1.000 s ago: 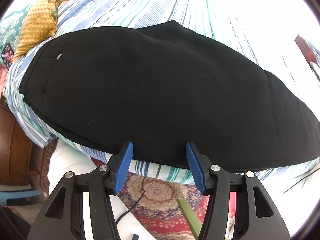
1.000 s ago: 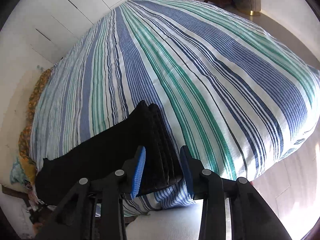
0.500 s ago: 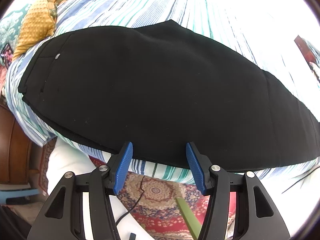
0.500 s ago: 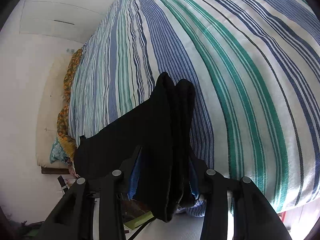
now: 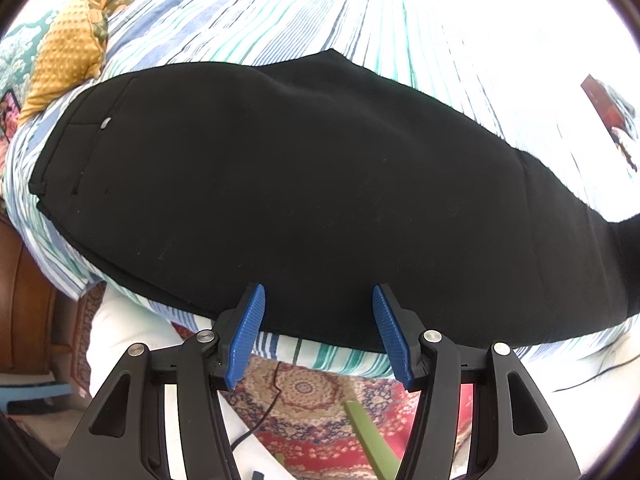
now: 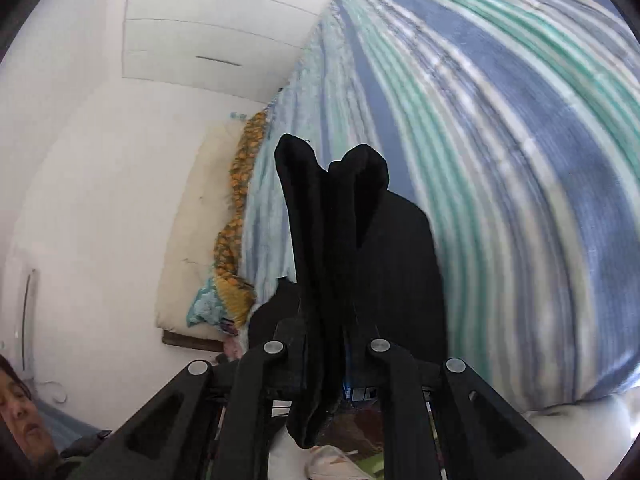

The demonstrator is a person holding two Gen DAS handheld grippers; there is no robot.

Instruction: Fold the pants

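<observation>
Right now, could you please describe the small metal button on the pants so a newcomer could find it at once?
Start at the striped bedspread, where the black pants lie spread out. Follow them to the waist end nearest the mustard-yellow pillow. The button is the lone silvery dot on plain black cloth.

Black pants (image 5: 304, 184), leg ends lifted
</observation>
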